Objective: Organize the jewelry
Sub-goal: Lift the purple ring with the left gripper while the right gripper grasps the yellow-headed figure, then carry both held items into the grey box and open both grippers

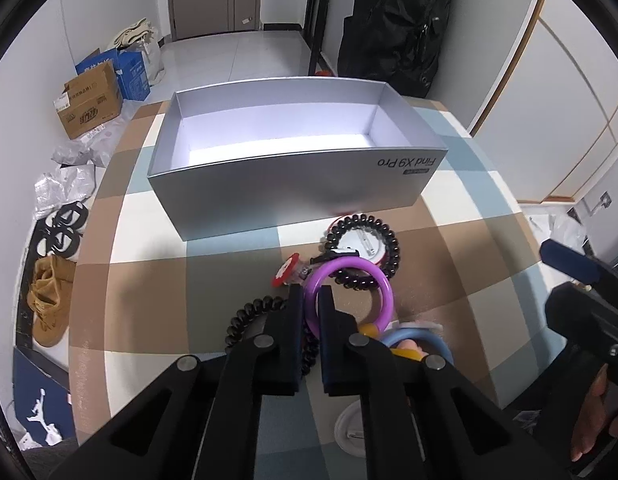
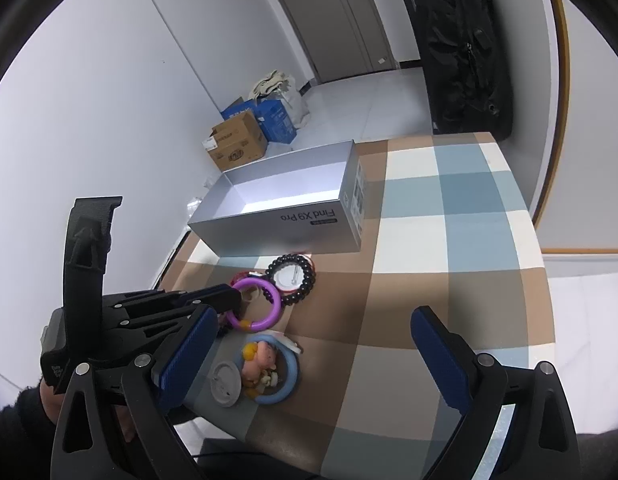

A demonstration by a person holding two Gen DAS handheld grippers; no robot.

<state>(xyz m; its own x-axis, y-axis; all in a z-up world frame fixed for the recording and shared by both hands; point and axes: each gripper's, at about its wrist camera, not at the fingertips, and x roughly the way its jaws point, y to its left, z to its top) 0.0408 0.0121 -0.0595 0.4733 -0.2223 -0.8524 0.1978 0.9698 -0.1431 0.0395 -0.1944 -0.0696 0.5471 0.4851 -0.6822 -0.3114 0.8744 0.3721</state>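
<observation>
My left gripper (image 1: 311, 300) is shut on the near rim of a purple ring bracelet (image 1: 373, 276), which lies on the checked tablecloth; it also shows in the right wrist view (image 2: 269, 304). A black bead bracelet (image 1: 391, 248) lies over a white round badge just beyond it. A black spiral hair tie (image 1: 245, 316) lies left of the fingers. An open, empty silver box (image 1: 293, 184) stands behind. My right gripper (image 2: 313, 348) is open and empty, above a blue ring (image 2: 295, 372) with a small pink figure (image 2: 261, 362).
A red-and-white badge (image 1: 285, 270) lies by the purple bracelet. A white round lid (image 2: 225, 388) lies near the blue ring. Cardboard boxes (image 1: 91, 104), bags and shoes sit on the floor left of the table. A black bag (image 2: 465, 40) hangs behind the table.
</observation>
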